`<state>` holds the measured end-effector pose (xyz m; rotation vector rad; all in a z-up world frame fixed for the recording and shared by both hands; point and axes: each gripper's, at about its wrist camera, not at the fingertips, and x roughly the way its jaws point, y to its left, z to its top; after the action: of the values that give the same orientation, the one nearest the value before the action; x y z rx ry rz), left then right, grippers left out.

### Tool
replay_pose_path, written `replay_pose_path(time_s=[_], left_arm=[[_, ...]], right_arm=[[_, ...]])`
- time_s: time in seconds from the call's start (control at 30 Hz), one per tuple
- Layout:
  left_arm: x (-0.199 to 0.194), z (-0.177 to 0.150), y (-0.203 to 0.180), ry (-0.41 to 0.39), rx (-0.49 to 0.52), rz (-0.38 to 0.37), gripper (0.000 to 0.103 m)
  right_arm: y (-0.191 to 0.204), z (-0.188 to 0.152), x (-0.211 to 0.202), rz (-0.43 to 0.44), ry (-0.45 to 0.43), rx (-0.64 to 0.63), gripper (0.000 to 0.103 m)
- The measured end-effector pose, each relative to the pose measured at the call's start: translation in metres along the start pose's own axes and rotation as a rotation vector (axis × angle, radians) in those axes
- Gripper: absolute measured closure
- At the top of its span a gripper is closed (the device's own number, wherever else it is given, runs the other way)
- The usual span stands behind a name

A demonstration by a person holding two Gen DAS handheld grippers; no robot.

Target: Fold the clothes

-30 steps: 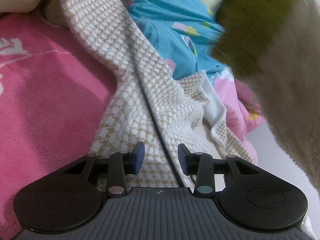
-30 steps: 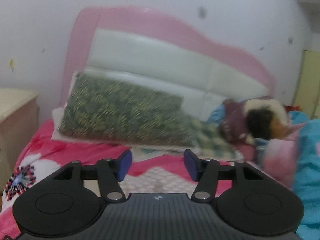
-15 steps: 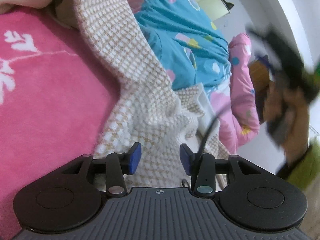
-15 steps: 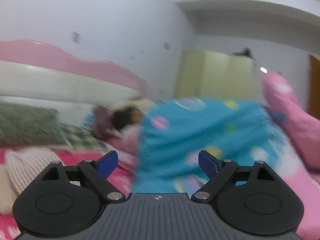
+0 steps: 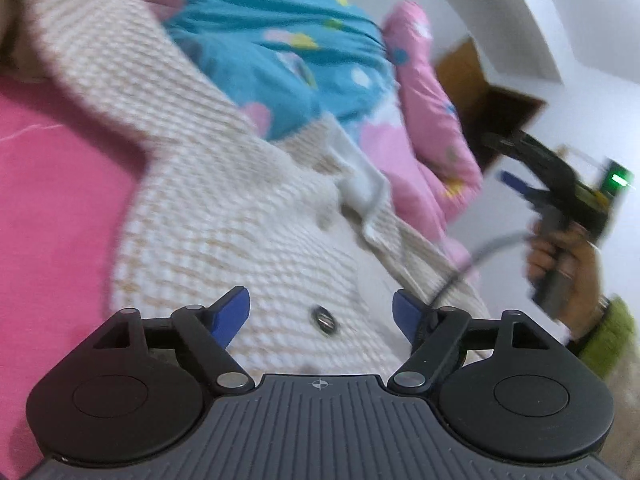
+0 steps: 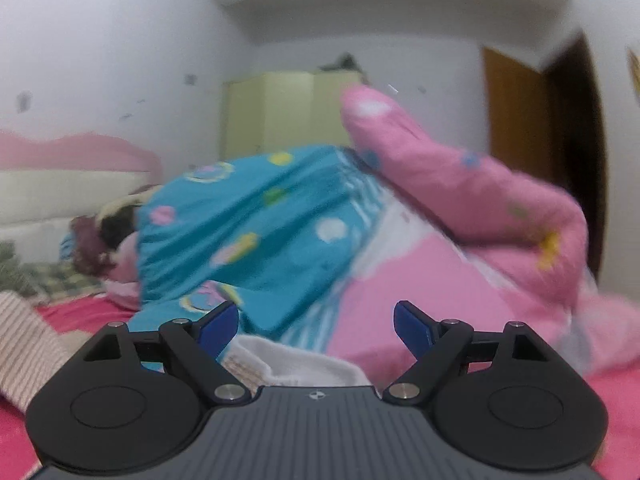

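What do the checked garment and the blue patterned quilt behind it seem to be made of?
Checked garment: seemingly a thick woven or knitted fabric, matt and slightly fuzzy, with a beige-and-white houndstooth-like weave and a metallic-looking button.
Blue quilt: likely smooth printed cotton over padding; it bulges and creases softly. Blur leaves both uncertain.

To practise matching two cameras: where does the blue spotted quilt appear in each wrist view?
Left wrist: blue spotted quilt sits upper centre, behind the checked garment.
Right wrist: quilt fills the middle, left of centre.
Shared landmark: the pink quilt lies right of it.
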<state>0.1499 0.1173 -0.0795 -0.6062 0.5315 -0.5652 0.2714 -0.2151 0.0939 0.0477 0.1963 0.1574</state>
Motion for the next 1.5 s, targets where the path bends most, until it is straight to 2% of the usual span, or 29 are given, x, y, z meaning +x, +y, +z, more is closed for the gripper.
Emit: replay_pose_path(time_s=[0.07,0.13,0.2,0.27,0.4,0.47,0.57,0.67,0.73,0.77,0.8,0.83,0.9,1.0,1.07,1.1,1.17,1.23,1.27,1.3,1.4,1.5], left_arm=[[0.0,0.004,-0.009,0.058,0.029,-0.066,0.024],[-0.004,0.006,-0.02,0.095,0.089,-0.066,0.024],[-0.007,0.007,-0.031,0.154,0.168,0.031,0.024],[-0.011,0.008,-0.038,0.173,0.224,0.135,0.024],[-0.024,0.017,-0.046,0.147,0.222,0.171,0.024],[-0.027,0.025,-0.049,0.117,0.218,0.208,0.024],[-0.026,0.042,-0.047,0.073,0.189,0.308,0.024],[-0.016,0.066,-0.025,0.045,0.052,0.409,0.024],[-0.005,0.084,-0.001,0.027,-0.052,0.457,0.024],[0.001,0.093,0.011,0.019,-0.105,0.48,0.024],[0.008,0.102,0.022,0.01,-0.13,0.505,0.024],[0.016,0.11,0.033,0.001,-0.148,0.531,0.024],[0.032,0.124,0.054,0.005,-0.204,0.57,0.024],[0.05,0.137,0.082,0.001,-0.299,0.557,0.024],[0.059,0.142,0.097,-0.015,-0.378,0.579,0.029],[0.063,0.143,0.103,-0.026,-0.415,0.589,0.035],[0.066,0.144,0.106,-0.056,-0.432,0.606,0.054],[0.068,0.144,0.104,-0.079,-0.417,0.63,0.083],[0.068,0.145,0.1,-0.09,-0.397,0.641,0.088],[0.067,0.146,0.095,-0.101,-0.375,0.656,0.092],[0.055,0.15,0.082,-0.164,-0.336,0.686,0.094],[0.045,0.149,0.085,-0.211,-0.325,0.734,0.094]], right_arm=[[-0.006,-0.009,0.011,-0.003,0.042,0.069,0.017],[-0.007,-0.014,0.014,0.006,0.05,0.116,0.02],[-0.016,-0.011,0.009,0.025,0.011,0.178,0.02],[-0.03,-0.002,-0.004,0.04,-0.04,0.246,0.02],[-0.056,0.023,-0.034,0.083,-0.086,0.278,0.02],[-0.06,0.031,-0.044,0.13,-0.053,0.232,0.02],[-0.055,0.016,-0.035,0.25,0.14,0.162,0.02],[-0.035,-0.033,-0.01,0.312,0.33,0.143,0.024],[-0.022,-0.067,0.007,0.351,0.456,0.132,0.035],[-0.015,-0.084,0.016,0.37,0.519,0.127,0.037],[-0.01,-0.102,0.026,0.386,0.576,0.15,0.043],[-0.008,-0.116,0.031,0.387,0.598,0.163,0.047],[-0.008,-0.139,0.04,0.379,0.624,0.198,0.047],[-0.024,-0.158,0.045,0.401,0.609,0.295,0.052],[-0.03,-0.166,0.04,0.43,0.577,0.306,0.055],[-0.032,-0.167,0.038,0.441,0.565,0.308,0.055],[-0.034,-0.17,0.035,0.462,0.543,0.31,0.055],[-0.034,-0.17,0.035,0.462,0.537,0.305,0.06],[-0.034,-0.171,0.035,0.461,0.535,0.303,0.062],[-0.033,-0.171,0.034,0.453,0.533,0.296,0.068],[-0.031,-0.17,0.034,0.437,0.538,0.269,0.079],[-0.03,-0.17,0.033,0.429,0.539,0.249,0.082]])
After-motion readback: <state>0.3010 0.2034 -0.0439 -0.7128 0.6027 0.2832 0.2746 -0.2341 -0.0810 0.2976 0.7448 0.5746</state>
